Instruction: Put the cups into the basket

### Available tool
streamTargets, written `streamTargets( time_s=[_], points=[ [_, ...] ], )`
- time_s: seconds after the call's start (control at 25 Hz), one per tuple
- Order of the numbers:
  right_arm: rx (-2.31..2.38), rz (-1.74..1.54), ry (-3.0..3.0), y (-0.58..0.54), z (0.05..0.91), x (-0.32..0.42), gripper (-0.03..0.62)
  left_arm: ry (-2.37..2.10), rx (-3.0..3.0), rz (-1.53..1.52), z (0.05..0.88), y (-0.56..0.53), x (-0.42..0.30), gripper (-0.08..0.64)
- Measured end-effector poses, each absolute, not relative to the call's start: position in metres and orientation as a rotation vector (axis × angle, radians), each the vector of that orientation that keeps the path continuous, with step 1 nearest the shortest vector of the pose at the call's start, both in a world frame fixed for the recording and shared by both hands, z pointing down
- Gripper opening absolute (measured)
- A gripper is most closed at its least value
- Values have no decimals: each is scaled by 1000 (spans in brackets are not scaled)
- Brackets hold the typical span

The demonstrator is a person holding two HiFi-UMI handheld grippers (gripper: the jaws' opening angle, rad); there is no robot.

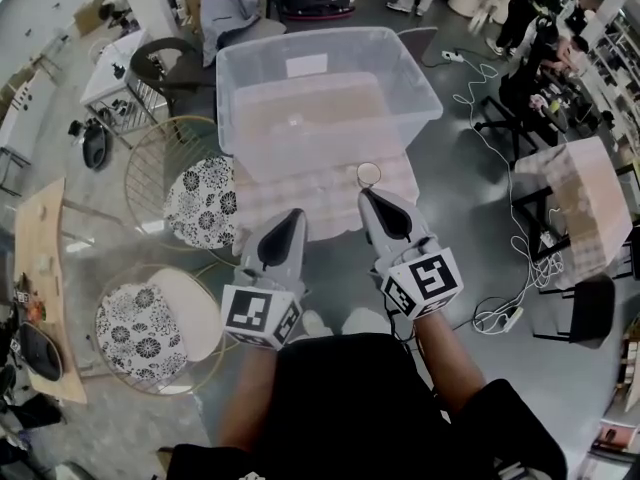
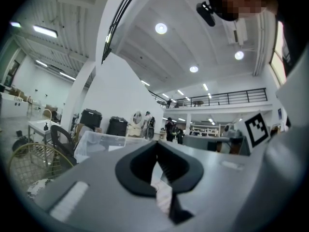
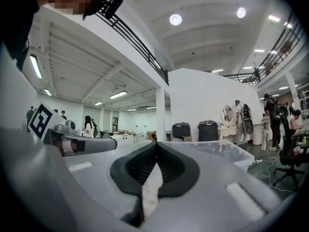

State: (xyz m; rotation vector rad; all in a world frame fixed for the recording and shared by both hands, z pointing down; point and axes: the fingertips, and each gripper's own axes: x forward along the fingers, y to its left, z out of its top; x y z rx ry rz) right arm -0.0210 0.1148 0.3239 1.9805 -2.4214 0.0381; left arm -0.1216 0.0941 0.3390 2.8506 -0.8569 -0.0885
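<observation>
Head view: approach step, no cup held. The left gripper (image 1: 290, 214) and right gripper (image 1: 368, 194) point level toward a clear plastic bin (image 1: 425, 88), whose contents are unclear. What seems to be 1 small clear cup (image 1: 369, 174) stands just beyond the right tip. A wire basket (image 1: 150, 158) at left holds only a floral cushion.

Left gripper view: jaws together, empty.

Right gripper view: jaws together, empty. They must open around the cup next.

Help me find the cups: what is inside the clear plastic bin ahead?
The clear bin looks empty: only its pale floor and the checked cloth under it show through. No cup is visible inside, though the cloudy walls could hide a transparent one.
</observation>
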Motion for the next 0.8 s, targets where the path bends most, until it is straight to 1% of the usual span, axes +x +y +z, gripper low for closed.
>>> streamTargets(
  time_s=[0.4,0.8],
  points=[
    [1997,26,-2390,101,321,-10,0,-839,2855,-87,335,73,-115,5],
    [2017,51,-2382,69,330,31,2,-859,2843,-60,344,41,-86,5]
  ],
)
